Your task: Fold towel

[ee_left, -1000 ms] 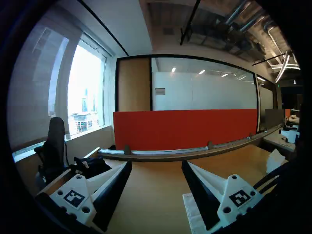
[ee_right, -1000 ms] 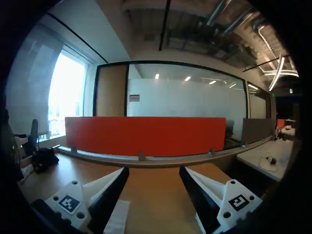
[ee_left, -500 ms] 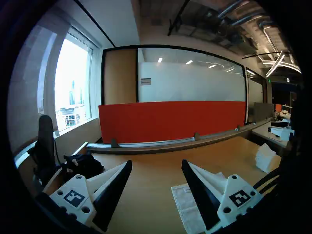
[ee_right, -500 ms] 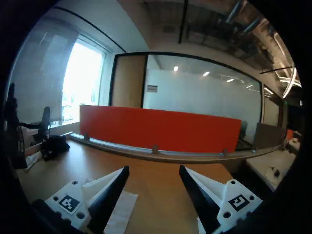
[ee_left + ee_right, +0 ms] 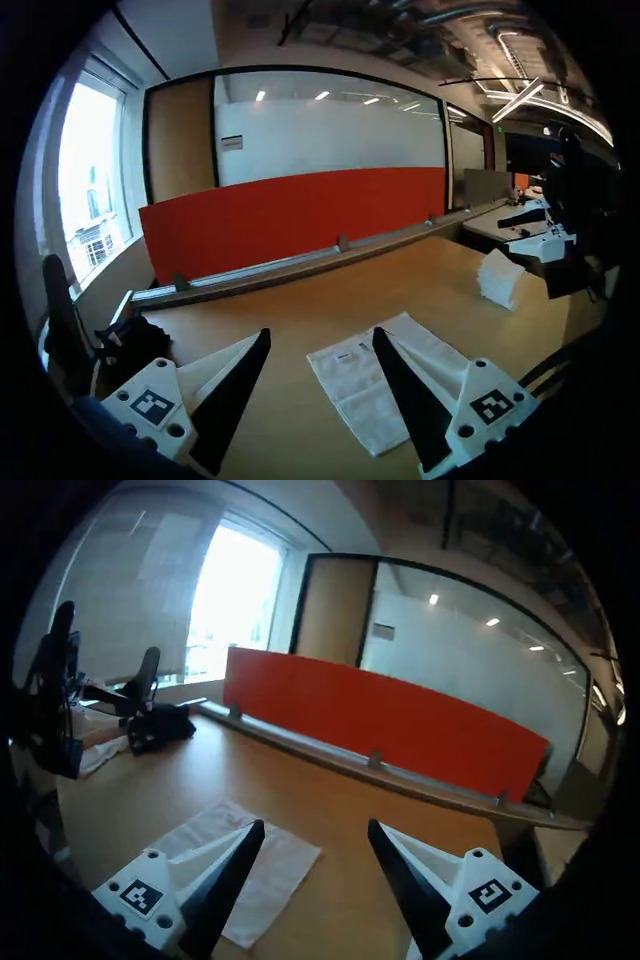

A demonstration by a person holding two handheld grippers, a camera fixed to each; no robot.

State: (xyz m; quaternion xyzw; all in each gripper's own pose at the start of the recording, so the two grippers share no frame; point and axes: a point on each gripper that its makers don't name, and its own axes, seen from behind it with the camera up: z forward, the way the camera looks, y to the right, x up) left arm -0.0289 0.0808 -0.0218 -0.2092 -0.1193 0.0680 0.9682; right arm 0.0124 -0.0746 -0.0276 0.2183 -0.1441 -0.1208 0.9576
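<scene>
A white towel lies flat and unfolded on the wooden table, just ahead of and below my left gripper. That gripper is open with nothing between its fingers, and its right finger overlaps the towel in the picture. In the right gripper view the same towel lies low and to the left, partly behind the left finger. My right gripper is open and holds nothing. Both grippers hover above the table, apart from the cloth.
A stack of folded white towels sits at the table's right. An orange divider runs along the far edge. A black bag and a chair stand at the left end. A dark shape with white parts is at the right.
Both views have tipped downward, so the towel and more of the table have come into sight. The left view swung right, the right view swung left. Both grippers stayed open.
</scene>
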